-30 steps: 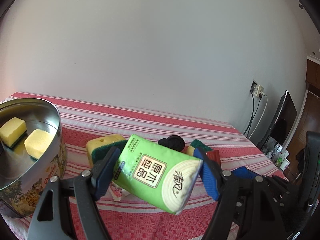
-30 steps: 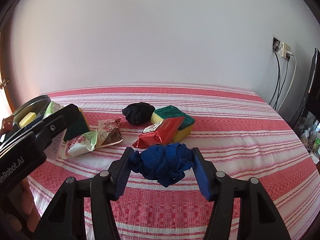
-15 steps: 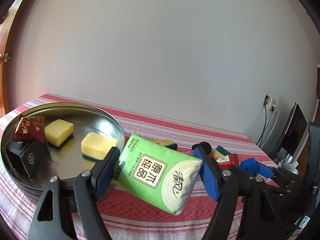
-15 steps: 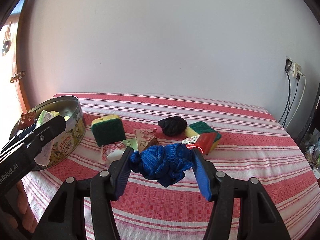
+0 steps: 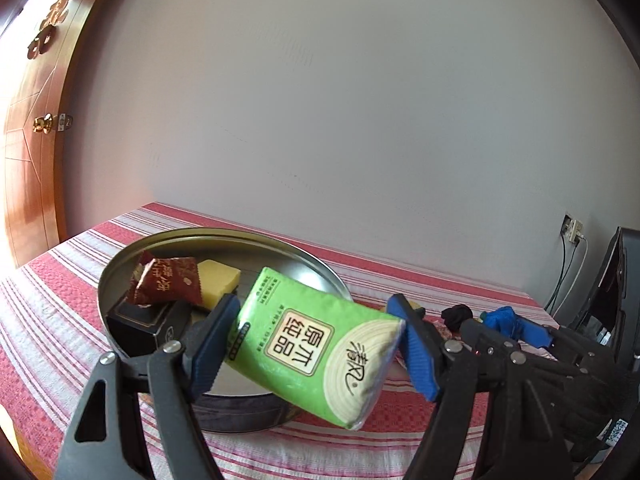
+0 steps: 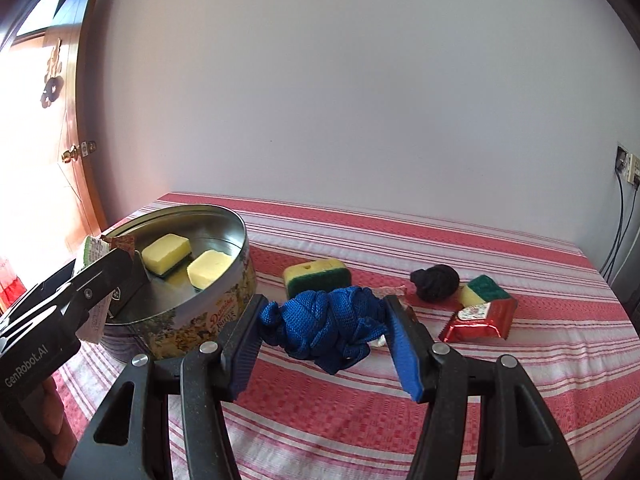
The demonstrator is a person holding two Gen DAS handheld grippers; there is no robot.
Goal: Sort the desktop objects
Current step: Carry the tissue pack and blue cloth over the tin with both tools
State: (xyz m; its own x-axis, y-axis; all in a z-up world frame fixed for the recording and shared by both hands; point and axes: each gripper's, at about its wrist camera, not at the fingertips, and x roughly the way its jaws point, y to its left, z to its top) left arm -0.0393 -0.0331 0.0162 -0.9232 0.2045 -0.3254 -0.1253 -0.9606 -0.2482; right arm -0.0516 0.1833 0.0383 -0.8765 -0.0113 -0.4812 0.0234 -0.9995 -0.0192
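Green tissue pack (image 5: 316, 354) clamped in left gripper (image 5: 314, 346), frame centre, over tin (image 5: 224, 236); blue cloth (image 6: 328, 326) pinched in right gripper (image 6: 322, 338). Lower pack inside rim, then release.

A home room, not a lab or shop. Bench covered in a red-and-white striped woven cloth (image 6: 440, 248) pushed against a plain pale wall (image 6: 360, 100). Wooden door (image 5: 36, 152) at left with brass knob (image 5: 43, 124) and gold ornament. Wall socket (image 6: 628, 166) with cables at right. Household clutter on the cloth — printed biscuit tin (image 6: 208, 320), kitchen sponges (image 6: 316, 278), wrapped snack packet (image 6: 478, 316).
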